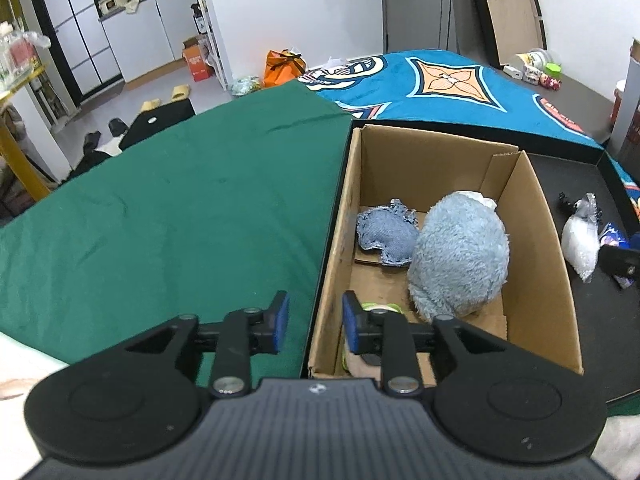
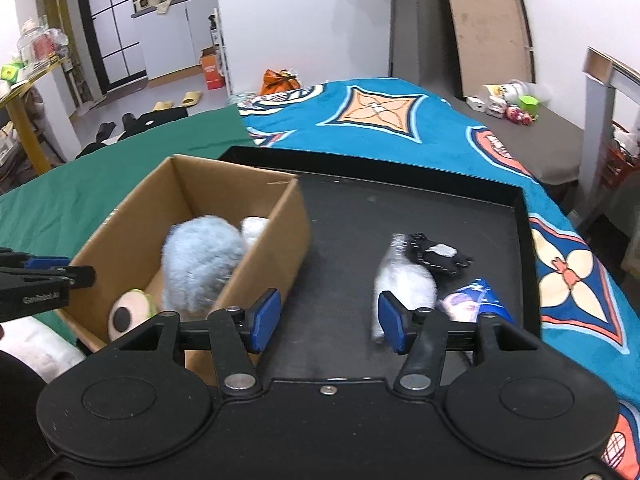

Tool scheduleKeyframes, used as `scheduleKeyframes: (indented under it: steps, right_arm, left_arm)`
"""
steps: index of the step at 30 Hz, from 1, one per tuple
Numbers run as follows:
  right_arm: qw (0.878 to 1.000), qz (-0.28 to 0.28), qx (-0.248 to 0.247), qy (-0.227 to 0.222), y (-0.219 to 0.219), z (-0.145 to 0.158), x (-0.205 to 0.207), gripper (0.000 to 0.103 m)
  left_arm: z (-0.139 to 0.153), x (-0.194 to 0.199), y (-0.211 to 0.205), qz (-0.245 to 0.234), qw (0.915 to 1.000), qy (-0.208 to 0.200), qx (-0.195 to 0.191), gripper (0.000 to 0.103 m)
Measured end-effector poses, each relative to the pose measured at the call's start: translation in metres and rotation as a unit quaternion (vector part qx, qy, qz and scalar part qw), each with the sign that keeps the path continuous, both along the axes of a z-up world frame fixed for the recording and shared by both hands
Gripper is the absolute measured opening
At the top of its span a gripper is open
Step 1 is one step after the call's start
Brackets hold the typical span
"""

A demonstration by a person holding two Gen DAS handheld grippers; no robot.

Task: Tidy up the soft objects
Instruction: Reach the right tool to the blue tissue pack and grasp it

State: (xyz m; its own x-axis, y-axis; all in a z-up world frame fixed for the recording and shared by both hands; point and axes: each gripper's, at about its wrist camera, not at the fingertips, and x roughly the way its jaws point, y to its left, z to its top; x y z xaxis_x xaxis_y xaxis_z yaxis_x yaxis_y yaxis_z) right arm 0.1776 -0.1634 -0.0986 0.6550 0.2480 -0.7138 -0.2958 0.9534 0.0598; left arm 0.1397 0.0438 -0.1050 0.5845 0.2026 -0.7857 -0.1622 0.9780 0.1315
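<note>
Both tongs gape empty: left tongs straddle the cardboard box wall, right tongs hang above the black tray beside a white pouch.

left wrist: you look down close over the cardboard box | right wrist: close over the black tray | shared: both

One cardboard box stands in one black tray. The box holds three soft things: one fluffy blue plush, one denim pouch and one avocado plush. Three more lie loose on the tray: one white bag, one black pouch and one blue packet. Two grippers are in view.
</note>
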Motion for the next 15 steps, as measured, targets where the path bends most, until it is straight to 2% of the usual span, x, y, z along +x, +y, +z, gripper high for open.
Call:
scheduleKeyframes:
  steps: [6, 10, 15]
  right_arm:
    - [1.0, -0.013, 0.007, -0.001, -0.023, -0.005, 0.005, 0.059]
    - [1.0, -0.019, 0.009, 0.0, -0.036, -0.009, 0.009, 0.06]
    - [0.999, -0.03, 0.011, 0.003, -0.053, -0.02, 0.012, 0.062]
  left_arm:
    - [0.001, 0.001, -0.011, -0.003, 0.9994, 0.003, 0.035, 0.041]
    - [0.0, 0.003, -0.02, -0.008, 0.998, 0.007, 0.062, 0.055]
    - [-0.003, 0.006, -0.026, -0.009, 0.9961, 0.017, 0.086, 0.058]
